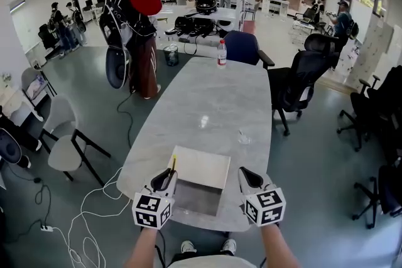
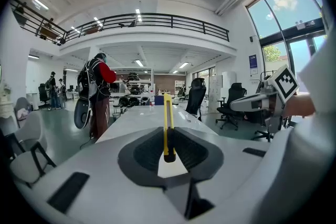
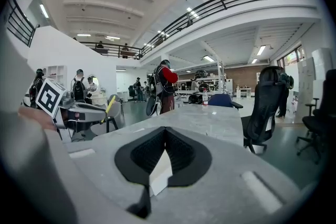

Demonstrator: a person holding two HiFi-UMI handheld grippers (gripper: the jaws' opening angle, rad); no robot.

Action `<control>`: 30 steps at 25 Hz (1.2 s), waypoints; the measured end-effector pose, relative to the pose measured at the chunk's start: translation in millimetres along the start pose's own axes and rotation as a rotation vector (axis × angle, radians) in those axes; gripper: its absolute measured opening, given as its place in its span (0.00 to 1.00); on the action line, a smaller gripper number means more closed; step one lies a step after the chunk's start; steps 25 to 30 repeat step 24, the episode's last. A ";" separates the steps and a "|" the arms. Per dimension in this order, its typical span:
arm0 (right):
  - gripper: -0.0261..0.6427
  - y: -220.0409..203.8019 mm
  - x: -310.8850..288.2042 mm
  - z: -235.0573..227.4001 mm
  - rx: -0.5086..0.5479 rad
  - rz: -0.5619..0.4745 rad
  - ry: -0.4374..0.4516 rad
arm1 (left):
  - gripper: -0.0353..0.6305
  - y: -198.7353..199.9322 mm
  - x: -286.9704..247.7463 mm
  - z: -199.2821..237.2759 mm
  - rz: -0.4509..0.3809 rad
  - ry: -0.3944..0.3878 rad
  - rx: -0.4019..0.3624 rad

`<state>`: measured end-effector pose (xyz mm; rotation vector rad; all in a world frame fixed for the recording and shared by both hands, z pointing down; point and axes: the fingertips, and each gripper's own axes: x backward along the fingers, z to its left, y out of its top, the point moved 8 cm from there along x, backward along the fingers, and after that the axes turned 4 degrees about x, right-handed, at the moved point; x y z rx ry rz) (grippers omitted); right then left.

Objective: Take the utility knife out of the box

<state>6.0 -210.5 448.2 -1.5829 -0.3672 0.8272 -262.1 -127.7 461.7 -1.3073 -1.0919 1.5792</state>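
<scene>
Nearest: left gripper clamped on utility knife, black end in the pads, yellow body sticking out ahead and upward toward far end of table. Long axis roughly in line with the jaws, tilted up. Held just over near-left corner of open box, apparently clear of it. Right gripper closed on nothing, just right of box. Extraction looks about done. Next likely calls for carrying aside and laying flat on tabletop, with firm pinch on thin body.
</scene>
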 end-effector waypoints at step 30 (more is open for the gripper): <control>0.05 -0.7 -3.9 4.1 0.007 0.007 0.011 | 0.14 -8.3 0.0 1.2 0.021 -0.002 0.020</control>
